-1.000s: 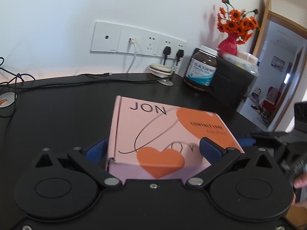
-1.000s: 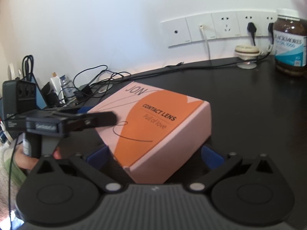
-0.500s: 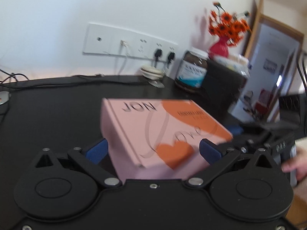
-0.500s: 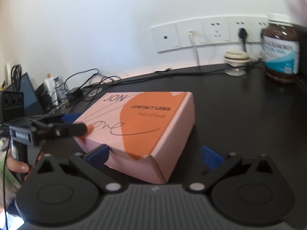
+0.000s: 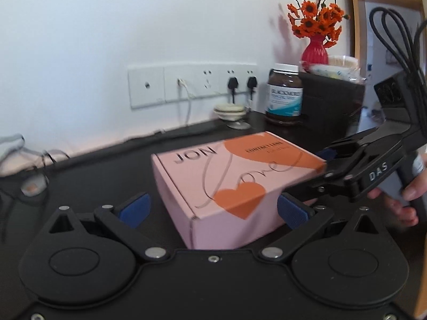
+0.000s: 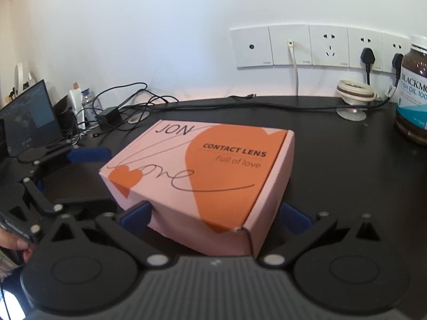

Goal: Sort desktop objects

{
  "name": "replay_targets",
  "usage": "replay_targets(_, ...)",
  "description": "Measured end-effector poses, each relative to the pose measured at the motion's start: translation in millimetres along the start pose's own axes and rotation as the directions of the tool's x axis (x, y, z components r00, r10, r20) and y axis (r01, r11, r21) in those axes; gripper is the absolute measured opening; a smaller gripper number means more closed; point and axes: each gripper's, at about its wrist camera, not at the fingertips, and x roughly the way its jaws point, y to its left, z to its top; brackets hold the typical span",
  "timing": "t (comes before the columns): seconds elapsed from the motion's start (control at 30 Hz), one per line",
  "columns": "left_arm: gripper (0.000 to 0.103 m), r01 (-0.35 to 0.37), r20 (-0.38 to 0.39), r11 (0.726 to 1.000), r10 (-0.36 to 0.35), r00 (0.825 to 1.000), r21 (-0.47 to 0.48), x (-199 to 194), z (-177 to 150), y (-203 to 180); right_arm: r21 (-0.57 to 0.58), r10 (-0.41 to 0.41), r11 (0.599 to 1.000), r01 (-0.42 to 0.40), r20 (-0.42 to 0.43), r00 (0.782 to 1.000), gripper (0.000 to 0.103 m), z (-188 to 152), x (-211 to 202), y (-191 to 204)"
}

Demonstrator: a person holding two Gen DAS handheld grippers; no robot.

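A pink box (image 5: 234, 184) with orange hearts, printed "JON" and "CONTACT LENS", lies flat on the black desk (image 6: 333, 160). My left gripper (image 5: 213, 209) is open, and a near corner of the box sits between its blue pads (image 5: 134, 209). The right pad touches the box's side; the left pad stands apart. My right gripper (image 6: 215, 218) is open too and straddles another near corner of the box (image 6: 202, 176). In the left wrist view the right gripper (image 5: 360, 170) comes in from the right, held by a hand (image 5: 411, 192).
A brown fish oil bottle (image 6: 412, 93) stands at the back right beside a dark box (image 5: 331, 101) and a red vase of orange flowers (image 5: 315, 50). A small round holder (image 6: 353, 93), wall sockets (image 6: 307, 46) and cables (image 6: 128, 98) line the back. A laptop (image 6: 26, 117) is far left.
The box has turned on the desk, so a corner now faces each gripper. The right gripper has come closer to the box's right side. Both jaws keep the same width.
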Motion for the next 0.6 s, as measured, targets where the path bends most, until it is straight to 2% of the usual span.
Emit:
replay_targets(0.17, 0.103, -0.007, 0.024, 0.999, 0.006, 1.0, 0.032, 10, 3, -3, -0.011, 0.022, 1.0, -0.022, 0.016, 1.0, 0.102, 2, 5, -8)
replay_targets(0.27, 0.103, 0.016, 0.015, 0.999, -0.017, 1.0, 0.037, 14, 4, -4, -0.012, 0.048, 0.999, -0.047, 0.024, 0.999, 0.102, 3, 8, -15)
replay_targets(0.4, 0.103, 0.064, 0.034, 0.998, -0.064, 0.997, 0.0, 9, 2, 3, -0.018, 0.083, 0.996, -0.082, 0.038, 0.996, 0.102, 4, 13, -21)
replay_targets(0.6, 0.103, 0.046, 0.018, 0.996, -0.045, 0.999, -0.07, 12, 2, 14, 0.015, 0.129, 0.991, -0.13, 0.053, 0.99, 0.102, 11, 22, -28)
